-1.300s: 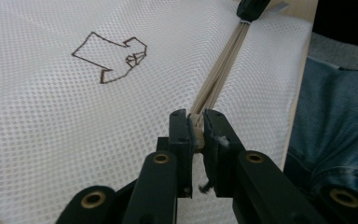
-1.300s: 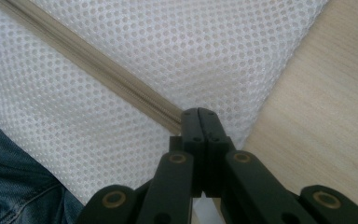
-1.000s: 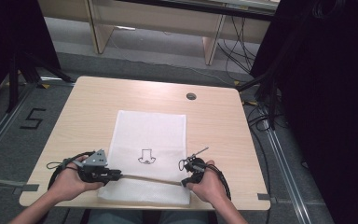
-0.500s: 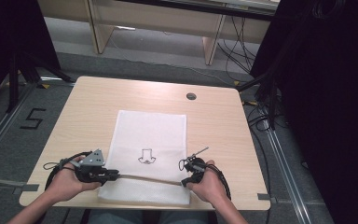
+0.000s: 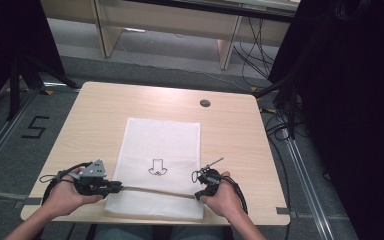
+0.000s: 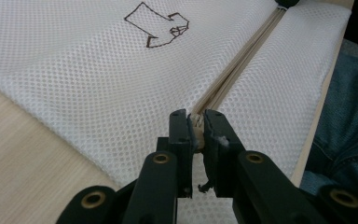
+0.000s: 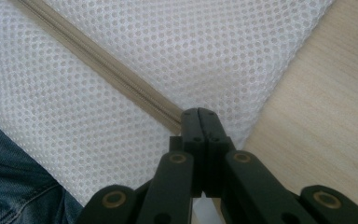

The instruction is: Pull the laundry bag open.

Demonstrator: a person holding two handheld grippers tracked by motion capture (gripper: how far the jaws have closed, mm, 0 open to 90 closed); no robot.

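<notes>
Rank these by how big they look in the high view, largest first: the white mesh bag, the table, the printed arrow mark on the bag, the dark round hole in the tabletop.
1. table
2. white mesh bag
3. printed arrow mark
4. dark round hole, though it lies farther from the camera, which makes it look a bit smaller.

The mesh bag lies on the table, at the middle of its near edge; its zipper runs crosswise near that edge. The left gripper sits at the zipper's left end, the right gripper at its right, seemingly just inside the bag's corner.
</notes>
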